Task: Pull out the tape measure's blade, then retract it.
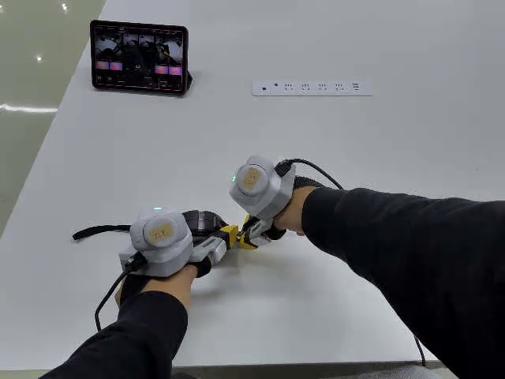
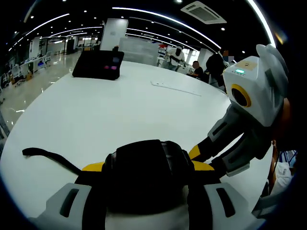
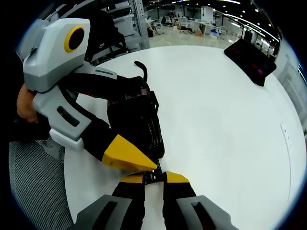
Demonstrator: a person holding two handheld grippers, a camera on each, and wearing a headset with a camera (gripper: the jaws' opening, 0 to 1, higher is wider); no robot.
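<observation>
A black tape measure (image 1: 203, 223) lies on the white table (image 1: 331, 150), its black wrist strap (image 1: 99, 231) trailing to the left. My left gripper (image 1: 215, 235) is shut on the case; in the left gripper view the black body (image 2: 144, 172) sits between the yellow-tipped jaws. My right gripper (image 1: 249, 237) meets it from the right. In the right gripper view its yellow fingertips (image 3: 178, 178) are closed on the small blade hook (image 3: 154, 175) right at the case (image 3: 136, 120). Little or no blade shows outside the case.
A tablet (image 1: 140, 57) stands propped at the back left, and a white power strip (image 1: 312, 88) lies at the back centre. The table's left edge (image 1: 47, 134) borders the floor. Grey cables run from both grippers.
</observation>
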